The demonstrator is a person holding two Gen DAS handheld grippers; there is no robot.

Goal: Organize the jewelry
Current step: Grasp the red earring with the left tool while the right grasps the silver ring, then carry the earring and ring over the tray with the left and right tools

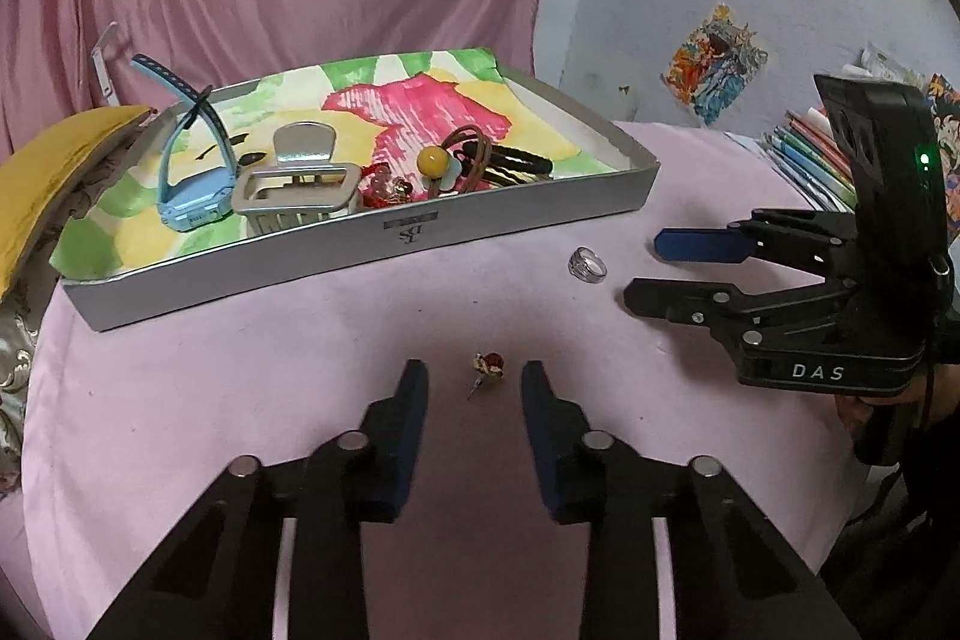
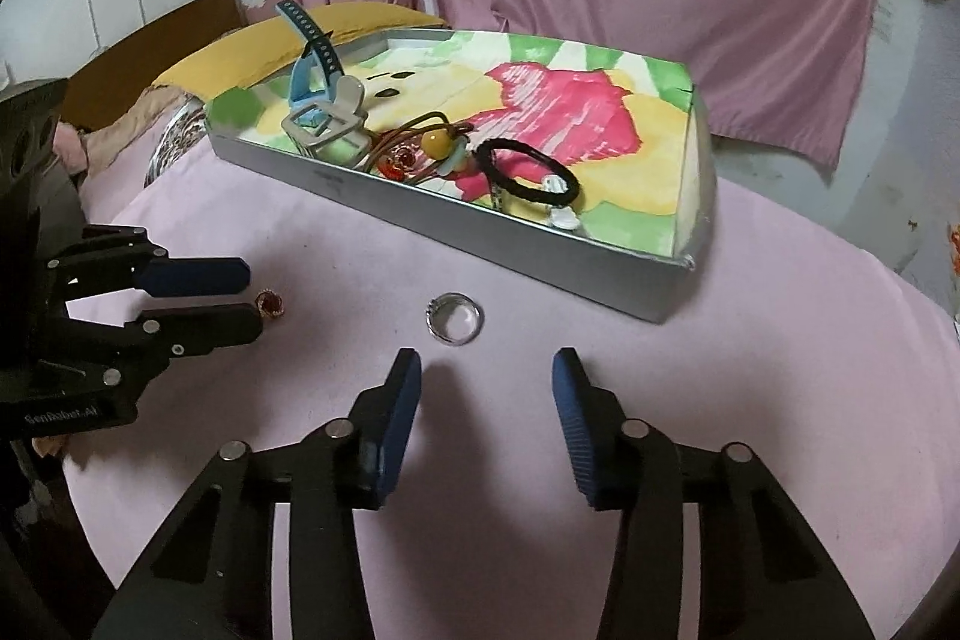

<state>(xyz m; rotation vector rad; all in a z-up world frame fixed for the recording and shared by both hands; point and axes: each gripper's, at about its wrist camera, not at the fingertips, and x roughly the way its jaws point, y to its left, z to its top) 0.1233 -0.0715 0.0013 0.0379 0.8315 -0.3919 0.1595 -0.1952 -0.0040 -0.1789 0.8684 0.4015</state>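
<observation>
Jewelry is lying loose on the pink cloth (image 1: 300,388): you are straddling the small red-and-gold earring (image 1: 489,366) with your left gripper (image 1: 474,376), fingers apart and not touching, while your right gripper (image 2: 486,370), also gaping empty, is hovering just short of the silver ring (image 2: 454,318) beside the grey cardboard tray (image 2: 540,250).

A tray (image 1: 528,232) sits at the back of the counter (image 1: 300,370). In the tray, from the left, are a watch (image 1: 192,196), a hair clip (image 1: 294,190), some small beads (image 1: 387,190), and hair ties (image 1: 486,160). In front of the tray, on the counter, lie a ring (image 1: 587,266) and an earring (image 1: 489,367), well apart. The earring lies between the tips of the left claw (image 1: 474,382), not touching them. The ring lies just ahead of the right claw (image 2: 486,370), nearer its left tip. A pillow (image 1: 54,160) lies left of the tray.
</observation>
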